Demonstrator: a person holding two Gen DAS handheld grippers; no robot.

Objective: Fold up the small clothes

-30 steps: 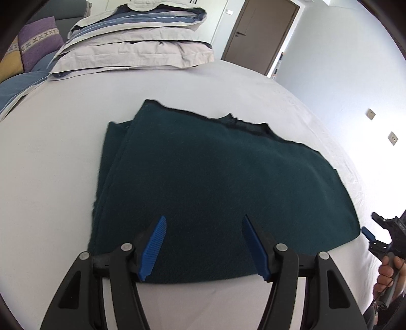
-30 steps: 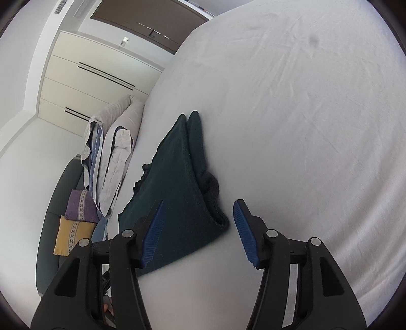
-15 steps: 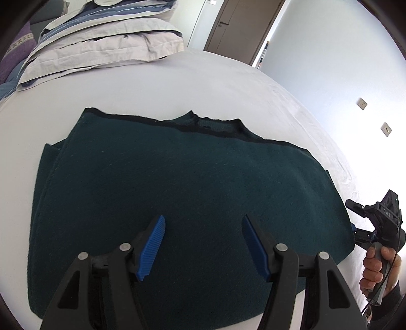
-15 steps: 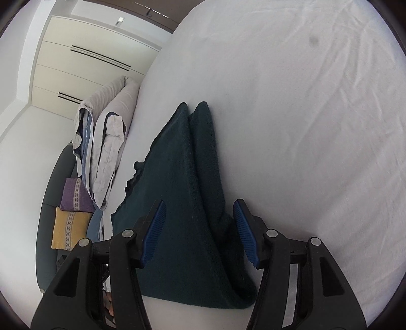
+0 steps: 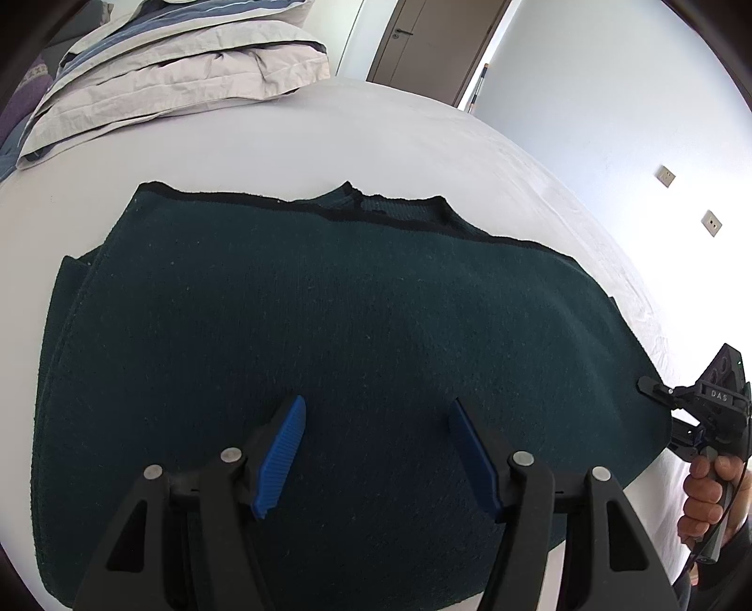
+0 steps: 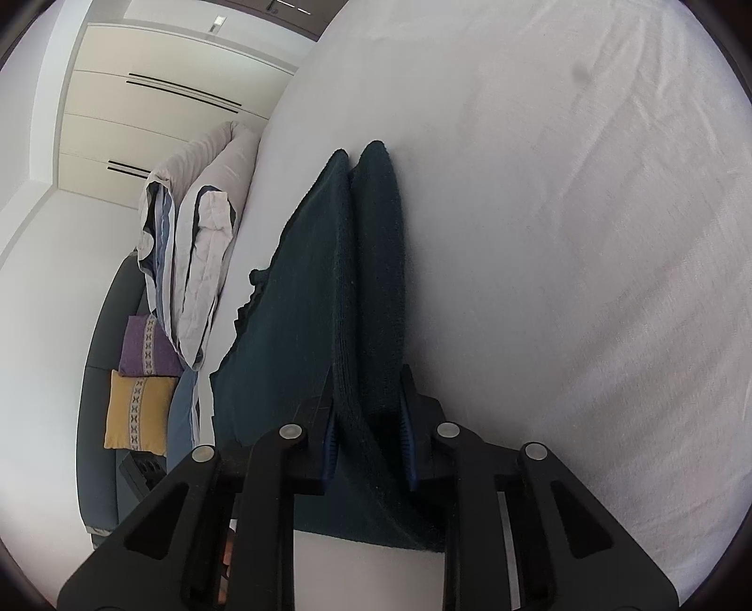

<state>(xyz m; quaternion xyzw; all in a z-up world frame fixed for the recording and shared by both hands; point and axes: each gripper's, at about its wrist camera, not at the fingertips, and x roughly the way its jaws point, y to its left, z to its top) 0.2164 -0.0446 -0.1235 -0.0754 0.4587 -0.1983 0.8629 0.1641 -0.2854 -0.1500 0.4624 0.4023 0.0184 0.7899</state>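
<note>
A dark green knit sweater (image 5: 352,329) lies folded flat on the white bed (image 5: 329,127). My left gripper (image 5: 373,451) is open and hovers over the sweater's near half, touching nothing. My right gripper (image 6: 369,427) is shut on the sweater's folded right edge (image 6: 371,291), with the layers pinched between its blue pads. It also shows in the left wrist view (image 5: 677,418) at the sweater's right corner, held by a hand.
Grey and blue striped pillows (image 5: 178,70) are stacked at the head of the bed. A purple cushion (image 6: 143,345) and a yellow cushion (image 6: 134,411) sit on a dark sofa beside the bed. A door (image 5: 432,42) and a white wall stand behind.
My right gripper moved in onto the sweater's right edge and shut on it. My left gripper moved forward over the sweater and stayed open.
</note>
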